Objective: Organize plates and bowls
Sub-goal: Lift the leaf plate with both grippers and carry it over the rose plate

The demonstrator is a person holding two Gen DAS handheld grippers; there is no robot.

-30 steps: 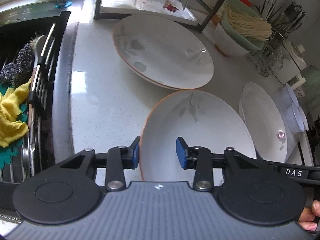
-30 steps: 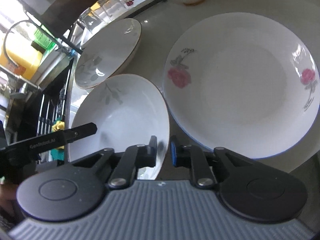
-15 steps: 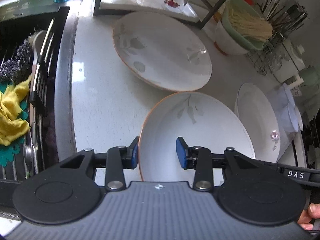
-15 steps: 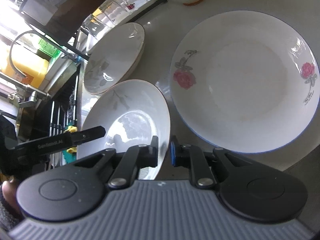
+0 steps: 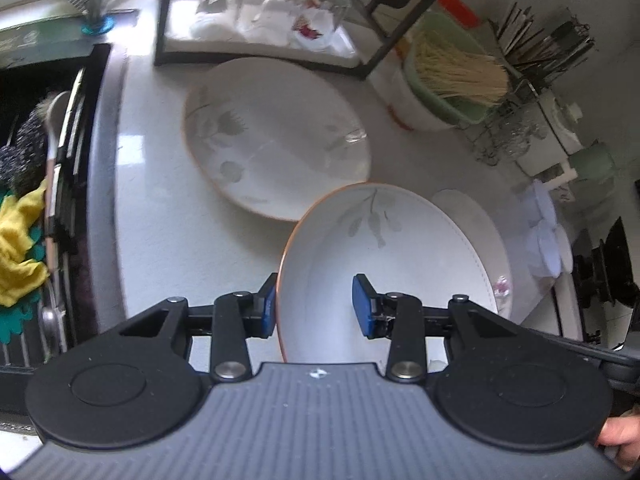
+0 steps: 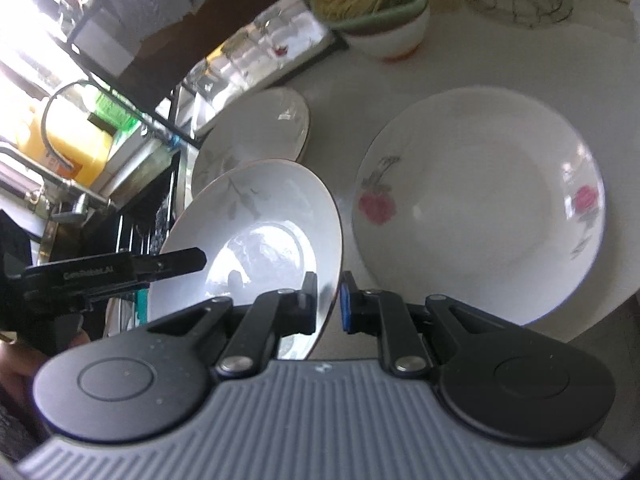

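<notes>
White glazed ware is counted as three plates: a grey-leaf plate held up tilted off the counter, a second leaf plate lying flat behind it, and a rose plate lying flat just to the right of the held plate. One bowl with an orange foot is seen beyond the rose plate, with a green basket of pale sticks nested in it. The held plate is gripped at two edges: the right gripper is closed narrowly over its right rim, and the left gripper is set over its left rim, one blue pad outside and one inside; whether that inner pad presses the glaze cannot be told, since the rim there is partly hidden. A pale speckled counter carries the flat plates. Left of the held plate, the counter ends at a dark sink holding a yellow cloth. Behind the far leaf plate a black-framed rack of upturned glasses is set. Bare counter is left between the held plate and the sink edge; on the rose-plate side the rims are nearly touching.
</notes>
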